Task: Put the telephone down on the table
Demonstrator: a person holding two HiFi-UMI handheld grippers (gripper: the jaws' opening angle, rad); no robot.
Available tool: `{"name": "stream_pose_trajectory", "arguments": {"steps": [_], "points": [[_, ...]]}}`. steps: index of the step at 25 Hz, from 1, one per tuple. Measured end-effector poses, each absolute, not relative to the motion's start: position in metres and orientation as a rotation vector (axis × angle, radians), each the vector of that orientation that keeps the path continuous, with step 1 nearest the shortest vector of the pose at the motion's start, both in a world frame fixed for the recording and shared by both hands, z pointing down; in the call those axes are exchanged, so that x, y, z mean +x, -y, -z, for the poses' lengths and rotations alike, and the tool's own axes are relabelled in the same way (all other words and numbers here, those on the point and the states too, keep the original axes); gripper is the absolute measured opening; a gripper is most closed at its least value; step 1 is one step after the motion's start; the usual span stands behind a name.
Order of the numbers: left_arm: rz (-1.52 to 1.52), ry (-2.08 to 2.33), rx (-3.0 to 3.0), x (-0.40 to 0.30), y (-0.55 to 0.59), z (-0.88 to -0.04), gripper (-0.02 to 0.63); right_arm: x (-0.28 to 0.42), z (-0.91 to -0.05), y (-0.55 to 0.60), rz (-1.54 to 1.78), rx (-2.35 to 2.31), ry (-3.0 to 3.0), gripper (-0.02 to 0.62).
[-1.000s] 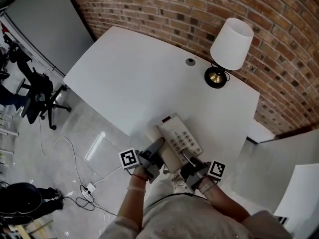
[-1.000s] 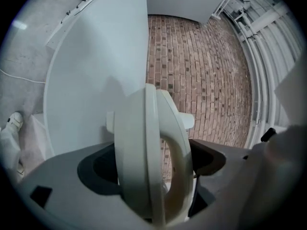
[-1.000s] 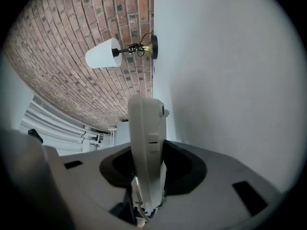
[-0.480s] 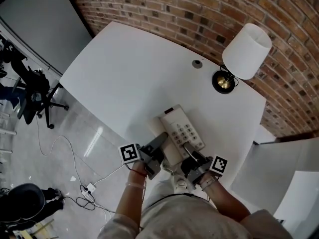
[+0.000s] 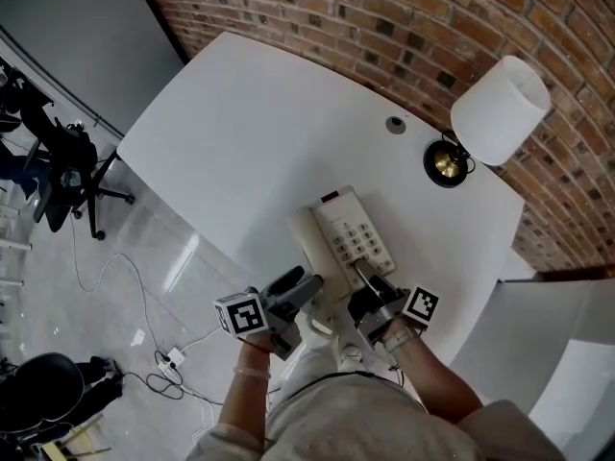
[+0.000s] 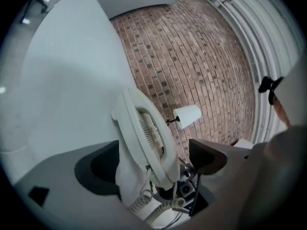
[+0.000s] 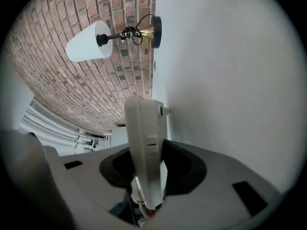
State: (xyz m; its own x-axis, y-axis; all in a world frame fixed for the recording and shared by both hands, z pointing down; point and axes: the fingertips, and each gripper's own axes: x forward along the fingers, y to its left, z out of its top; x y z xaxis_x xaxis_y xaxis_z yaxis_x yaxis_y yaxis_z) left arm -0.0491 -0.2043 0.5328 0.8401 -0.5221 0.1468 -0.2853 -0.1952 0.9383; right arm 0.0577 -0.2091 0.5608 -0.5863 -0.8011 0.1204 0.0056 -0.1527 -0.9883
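Note:
The off-white telephone (image 5: 351,241) lies near the front edge of the white table (image 5: 252,133), handset on its left side and keypad facing up. My right gripper (image 5: 366,279) is shut on the phone's near end; the right gripper view shows the base (image 7: 144,143) pinched between both pads. My left gripper (image 5: 300,285) sits just off the phone's near left corner, open. In the left gripper view the handset (image 6: 144,138) stands between the wide-apart jaws, with a clear gap to the right pad. The coiled cord (image 6: 144,202) hangs below.
A table lamp (image 5: 495,113) with a white shade and brass base stands at the table's back right by the brick wall. A cable grommet (image 5: 395,124) is to its left. Left of the table, on the floor, are an office chair (image 5: 67,161) and a power strip (image 5: 173,360).
The left gripper has let go of the handset side, opened, and drawn back toward me and leftward. The phone now sits a little farther onto the table, with the right gripper still on it.

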Motion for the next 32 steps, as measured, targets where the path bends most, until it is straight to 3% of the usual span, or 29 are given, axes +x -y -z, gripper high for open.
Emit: {"name": "stream_pose_trajectory", "arguments": {"steps": [19,20,21,22,32], "points": [[-0.581,0.898,2.199,-0.058,0.181,-0.57,0.44,0.002,-0.562,0.261,1.909,-0.961,-1.6,0.138],[-0.59,0.924,2.205,-0.06,0.182,-0.569,0.402,0.002,-0.563,0.261,1.911,-0.961,-1.602,0.138],[-0.599,0.955,2.214,-0.062,0.182,-0.567,0.297,0.001,-0.563,0.262,1.912,-0.961,-1.605,0.14],[-0.609,0.978,2.223,-0.064,0.183,-0.565,0.243,0.001,-0.564,0.262,1.913,-0.962,-1.609,0.14],[-0.634,1.09,2.231,-0.066,0.18,-0.566,0.16,0.001,-0.572,0.261,1.916,-0.989,-1.636,0.146]]}}
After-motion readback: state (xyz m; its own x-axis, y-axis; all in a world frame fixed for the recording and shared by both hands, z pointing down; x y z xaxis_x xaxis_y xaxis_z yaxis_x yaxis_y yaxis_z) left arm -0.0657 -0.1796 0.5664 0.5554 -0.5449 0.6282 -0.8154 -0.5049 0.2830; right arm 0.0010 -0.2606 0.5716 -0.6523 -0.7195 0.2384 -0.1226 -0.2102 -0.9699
